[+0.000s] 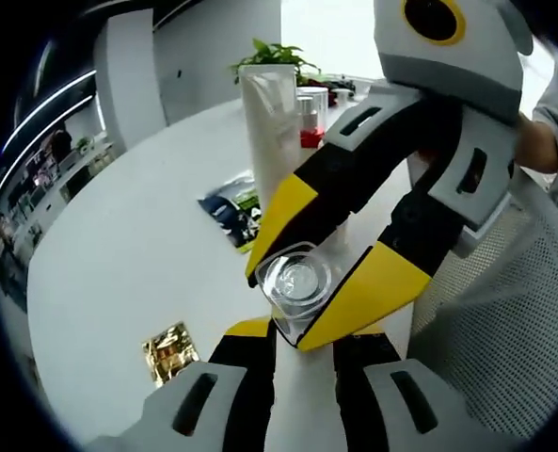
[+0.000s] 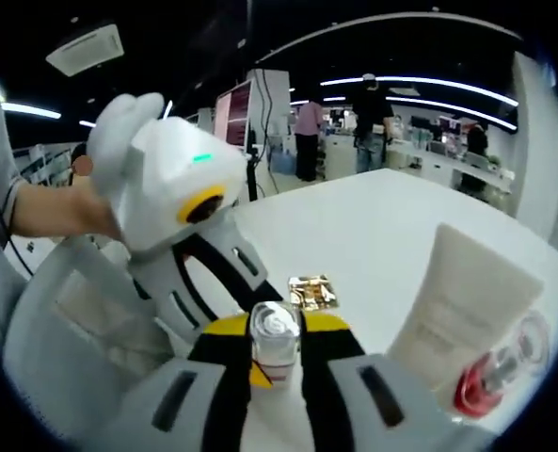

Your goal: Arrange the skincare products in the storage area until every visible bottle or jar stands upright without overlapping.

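One clear bottle (image 1: 297, 281) is clamped by both tools, left (image 1: 302, 341) and right (image 2: 276, 350); one white tube (image 2: 457, 301) stands nearby.

a round white table (image 1: 137, 245) spreads out ahead of and to the left of the jaws. a small gold foil packet (image 1: 170, 351) lies flat on it just left of the jaw tips in the left gripper view; in the right gripper view it sits just beyond them. a dark printed sachet lies farther ahead (image 1: 230, 213). a leafy green potted plant (image 1: 269, 58) stands far ahead. a white mesh chair back (image 1: 514, 320) is right of the jaws. two standing people (image 2: 340, 127) are far beyond.
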`<action>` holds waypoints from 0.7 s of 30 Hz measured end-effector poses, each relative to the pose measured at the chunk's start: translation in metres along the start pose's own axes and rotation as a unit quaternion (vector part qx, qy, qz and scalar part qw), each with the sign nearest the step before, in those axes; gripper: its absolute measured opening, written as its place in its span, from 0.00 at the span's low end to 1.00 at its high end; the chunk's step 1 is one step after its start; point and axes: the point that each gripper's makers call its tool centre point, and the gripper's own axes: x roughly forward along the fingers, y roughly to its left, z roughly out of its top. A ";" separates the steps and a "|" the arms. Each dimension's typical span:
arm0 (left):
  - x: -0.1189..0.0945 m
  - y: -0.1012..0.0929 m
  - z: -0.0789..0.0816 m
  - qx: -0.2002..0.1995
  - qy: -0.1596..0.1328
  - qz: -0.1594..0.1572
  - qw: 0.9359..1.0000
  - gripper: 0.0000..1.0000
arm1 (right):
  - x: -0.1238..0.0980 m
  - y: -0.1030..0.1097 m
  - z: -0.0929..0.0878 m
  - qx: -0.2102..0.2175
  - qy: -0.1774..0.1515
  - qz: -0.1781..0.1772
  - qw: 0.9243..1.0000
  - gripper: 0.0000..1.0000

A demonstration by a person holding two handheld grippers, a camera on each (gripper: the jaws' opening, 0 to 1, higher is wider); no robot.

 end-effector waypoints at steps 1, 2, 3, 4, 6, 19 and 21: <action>0.000 0.000 0.000 0.002 -0.001 0.000 1.000 0.20 | 0.000 0.000 0.000 -0.004 0.001 0.000 1.000 0.19; 0.000 0.000 0.000 0.002 -0.002 -0.001 1.000 0.20 | 0.000 0.001 0.000 -0.006 0.001 0.000 1.000 0.19; 0.000 0.000 0.000 0.001 -0.004 -0.001 1.000 0.20 | 0.000 0.000 0.000 -0.006 0.000 -0.001 1.000 0.19; -0.001 0.000 0.000 0.001 -0.005 -0.001 1.000 0.20 | -0.001 0.000 0.000 -0.006 -0.001 -0.002 1.000 0.19; -0.001 0.002 0.000 -0.002 -0.005 0.002 1.000 0.20 | -0.003 -0.001 0.001 -0.004 -0.002 -0.003 1.000 0.21; -0.002 0.003 -0.002 0.039 0.000 0.001 0.999 0.20 | -0.016 -0.001 -0.003 0.002 0.005 -0.001 1.000 0.26; -0.002 0.003 -0.002 0.045 0.002 0.000 0.999 0.20 | -0.017 -0.002 -0.004 0.004 0.006 -0.001 1.000 0.26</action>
